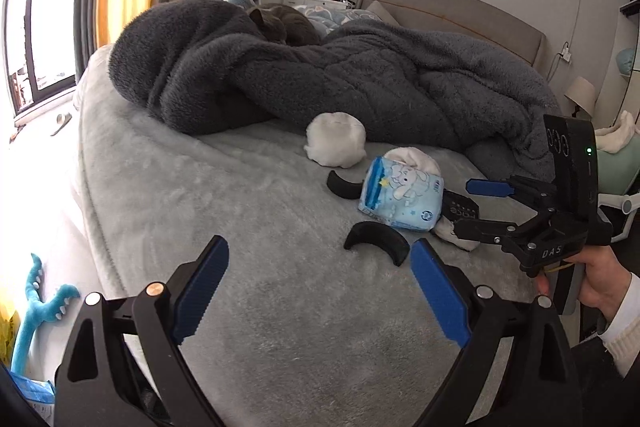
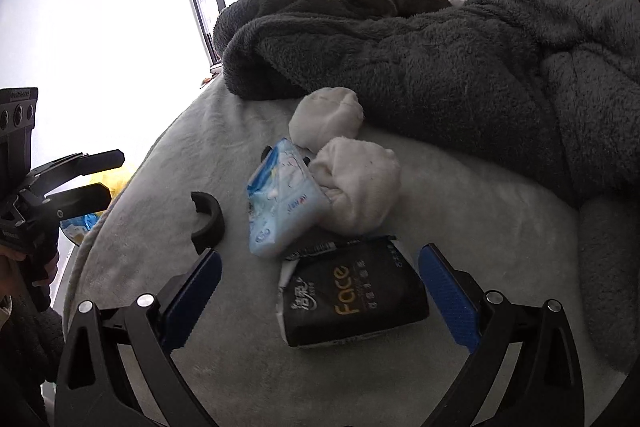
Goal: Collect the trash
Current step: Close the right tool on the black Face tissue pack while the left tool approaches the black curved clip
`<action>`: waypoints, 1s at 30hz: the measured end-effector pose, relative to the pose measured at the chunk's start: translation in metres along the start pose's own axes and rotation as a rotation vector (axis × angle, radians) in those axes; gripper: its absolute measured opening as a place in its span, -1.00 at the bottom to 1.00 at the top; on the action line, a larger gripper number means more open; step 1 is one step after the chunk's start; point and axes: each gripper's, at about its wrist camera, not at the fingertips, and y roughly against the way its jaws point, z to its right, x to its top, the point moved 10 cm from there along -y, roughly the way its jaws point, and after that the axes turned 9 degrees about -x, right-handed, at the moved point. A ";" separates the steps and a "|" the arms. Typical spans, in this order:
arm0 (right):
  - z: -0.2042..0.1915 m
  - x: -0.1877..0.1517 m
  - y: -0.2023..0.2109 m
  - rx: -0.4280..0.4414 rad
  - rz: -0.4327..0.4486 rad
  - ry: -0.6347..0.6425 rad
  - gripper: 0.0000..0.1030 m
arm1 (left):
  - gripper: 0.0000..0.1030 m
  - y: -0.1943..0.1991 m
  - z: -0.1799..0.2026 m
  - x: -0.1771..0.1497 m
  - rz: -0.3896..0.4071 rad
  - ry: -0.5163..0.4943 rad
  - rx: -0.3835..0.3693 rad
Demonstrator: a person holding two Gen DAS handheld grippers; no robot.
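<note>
Step in hand: approach, nothing picked up yet. Trash lies in a cluster on the bed [image 1: 168,195], near its foot edge and in front of the dark blanket [image 1: 360,75].

Items: black pack [image 2: 352,301], blue pack [image 2: 280,199] touching its far end, white wad [image 2: 360,183] against both, second wad [image 2: 326,113] just behind, by the blanket. Two black curved pieces: one [image 1: 378,233] nearest the foot edge, one [image 1: 340,183] beyond the blue pack.

Right gripper [image 2: 320,297]: jaws wide, holding nothing. The black pack sits between the fingers, pads clear of it on both sides.

Left gripper [image 1: 320,293]: jaws wide, empty, over bare bed; the near curved piece lies just ahead of its tips.

Next move, my reading: right gripper needs to ease down and close across the black pack's width, without nudging the wad or blue pack. Soft wrapper may buckle.

A cat [image 1: 280,21] sleeps on the blanket, well apart.
</note>
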 end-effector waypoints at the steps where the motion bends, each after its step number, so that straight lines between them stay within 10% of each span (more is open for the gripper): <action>1: 0.002 -0.002 -0.001 -0.005 -0.004 0.001 0.93 | 0.82 -0.003 0.002 -0.001 -0.006 -0.001 -0.005; 24: 0.014 -0.027 -0.019 -0.017 -0.079 0.020 0.92 | 0.82 -0.046 0.023 -0.009 -0.099 -0.066 -0.021; 30: 0.025 -0.029 -0.015 -0.024 -0.091 -0.018 0.43 | 0.82 -0.054 0.028 -0.008 -0.106 -0.069 -0.032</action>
